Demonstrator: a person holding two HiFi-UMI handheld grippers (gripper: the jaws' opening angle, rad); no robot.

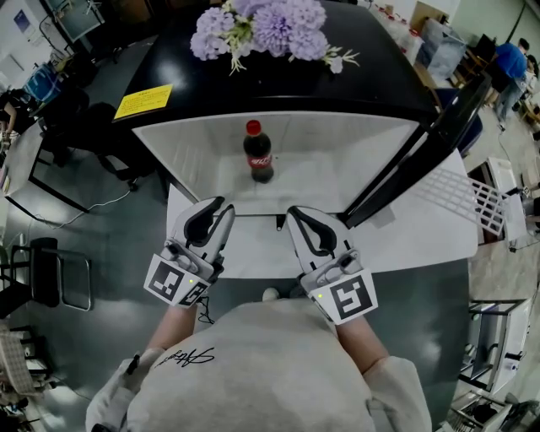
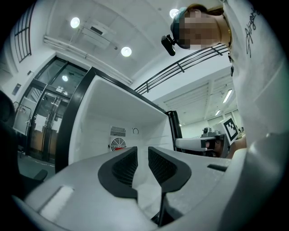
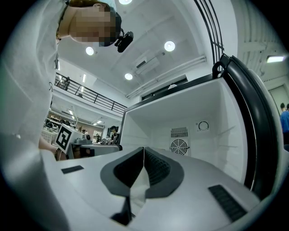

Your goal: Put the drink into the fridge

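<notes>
Cola bottle point(image 1: 258, 153) upright inside fridge point(image 1: 346, 148), apart from left hand-held gripper point(image 1: 225, 207), jaws slightly apart, empty; right hand-held gripper point(image 1: 294, 213) closed.

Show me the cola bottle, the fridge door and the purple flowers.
cola bottle point(image 1: 259, 159), head view, on its label.
fridge door point(image 1: 422, 148), head view, on its dark edge.
purple flowers point(image 1: 283, 25), head view, on a bloom.

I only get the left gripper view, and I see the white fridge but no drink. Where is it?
Observer: The cola bottle stands upright inside the fridge, and nothing is holding it.
Child: Is the other gripper holding something?
Observer: No, the right gripper has its jaws together with nothing between them.
Child: What's on top of the fridge?
Observer: Purple flowers lie on its black top.
</notes>
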